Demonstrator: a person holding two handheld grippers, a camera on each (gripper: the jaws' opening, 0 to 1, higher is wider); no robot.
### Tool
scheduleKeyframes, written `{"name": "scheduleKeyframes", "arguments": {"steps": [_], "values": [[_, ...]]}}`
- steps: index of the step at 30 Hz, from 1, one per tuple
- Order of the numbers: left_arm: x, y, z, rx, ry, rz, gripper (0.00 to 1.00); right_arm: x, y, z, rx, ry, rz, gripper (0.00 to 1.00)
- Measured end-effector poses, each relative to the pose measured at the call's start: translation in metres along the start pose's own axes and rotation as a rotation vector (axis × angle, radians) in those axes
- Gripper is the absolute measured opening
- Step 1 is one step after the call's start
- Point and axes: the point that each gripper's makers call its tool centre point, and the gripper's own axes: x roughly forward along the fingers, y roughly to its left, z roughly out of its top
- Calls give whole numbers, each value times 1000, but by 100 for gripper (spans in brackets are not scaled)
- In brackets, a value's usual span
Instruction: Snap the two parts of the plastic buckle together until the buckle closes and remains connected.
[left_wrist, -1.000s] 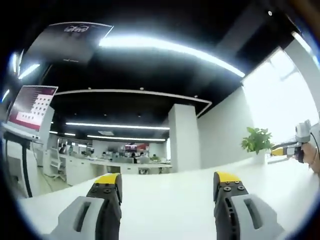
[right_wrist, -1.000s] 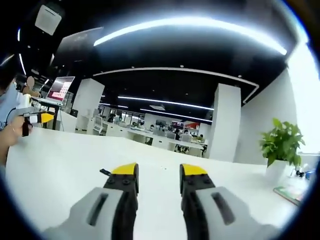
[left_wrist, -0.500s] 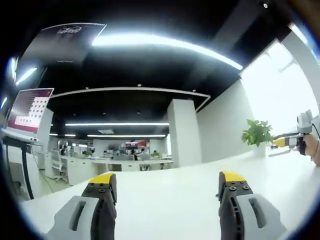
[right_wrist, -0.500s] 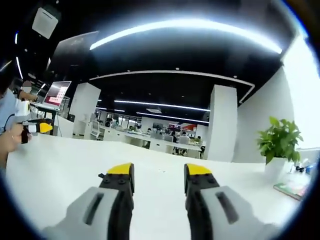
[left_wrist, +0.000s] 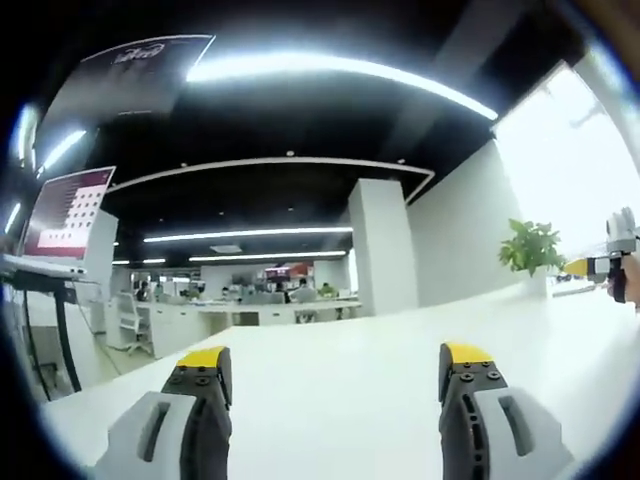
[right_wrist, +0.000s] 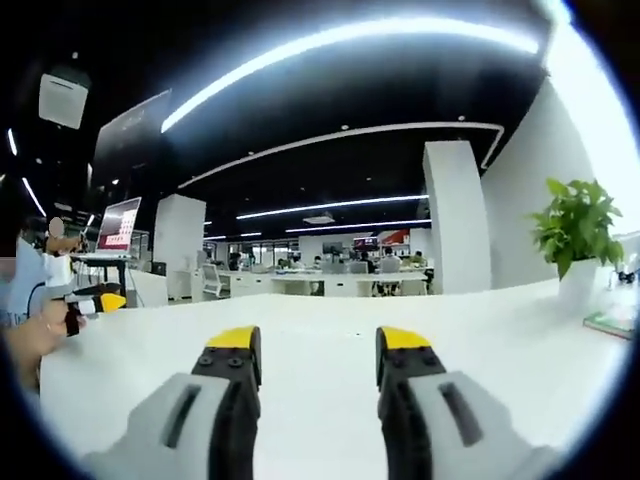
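Currently, no step of the buckle task appears to have begun. The left gripper (left_wrist: 332, 368) is released, its yellow-tipped jaws standing wide apart with nothing between them, aimed level over the white tabletop (left_wrist: 330, 385). The right gripper (right_wrist: 316, 355) is likewise released and empty, jaws parted over the same bare surface. The location of the two buckle parts cannot be told: neither view has them in frame (both cameras look out over the tabletop toward the office rather than down at the work area). At the right edge of the left gripper view, the right gripper is seen held up beside a potted plant (left_wrist: 530, 248). Judged from this, everything is left: locating both parts, grasping one in each gripper, aligning them and pressing until they latch.
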Motion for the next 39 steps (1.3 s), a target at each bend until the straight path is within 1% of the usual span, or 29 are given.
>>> {"name": "scheduleKeyframes", "arguments": {"steps": [2,4,6,9,10,11,12,13,14,15,16,17,18,19,20,21,22,23,25,26,31,33,35,37,39], "values": [[-1,1,-2,20,10,8,86,-1,-2,-1,-10,8,-13,45],[-2,1,-4,17,21,9,85,-3,-5,-5,-29,36,-32,46],[-3,3,-3,6,19,10,85,-5,-3,-3,-31,26,-24,51],[-7,5,-1,-14,19,12,84,-7,7,6,-58,0,4,54],[-8,5,0,-21,18,11,84,-7,9,8,-66,-6,7,54],[-10,4,2,-36,12,3,83,-8,8,8,-74,-8,-3,52],[-11,3,2,-46,15,0,82,-9,4,5,-84,15,-28,48],[-13,1,0,-52,33,-7,82,-11,-1,1,-94,41,-56,45],[-14,-3,-2,-52,50,-30,82,-11,-7,2,-102,35,-83,43],[-15,-8,1,-55,43,-46,82,-13,-14,4,-102,23,-114,43],[-16,-12,5,-51,22,-64,82,-17,-18,3,-95,22,-135,44],[-17,-15,11,-30,-6,-77,81,-23,-21,1,-94,24,-149,44],[-19,-15,15,-13,-23,-71,81,-28,-23,-2,-103,25,-159,44],[-20,-15,17,1,-31,-63,81,-35,-27,-8,-135,44,-185,44],[-21,-13,18,13,-33,-52,81,-40,-30,-17,-141,83,-203,44],[-22,-13,19,19,-37,-47,81,-43,-33,-20,-159,95,-213,44],[-22,-12,20,22,-41,-45,81,-44,-33,-21,-152,93,-212,45],[-23,-11,21,24,-48,-40,81,-45,-36,-19,-129,74,-221,45],[-23,-12,23,34,-57,-41,81,-42,-35,-17,-93,54,-207,44],[-23,-13,23,41,-57,-43,82,-40,-33,-18,-88,54,-196,44],[-20,-14,18,89,-38,-26,82,-39,-32,-21,-80,61,-187,44],[-18,-16,15,98,-26,-32,82,-38,-31,-23,-65,67,-179,43],[-16,-21,10,84,-2,-63,83,-37,-31,-25,-61,79,-172,42],[-14,-31,7,30,12,-112,87,-37,-31,-26,-54,83,-171,42],[-13,-30,6,20,17,-114,90,-37,-31,-27,-46,82,-170,42]]}}
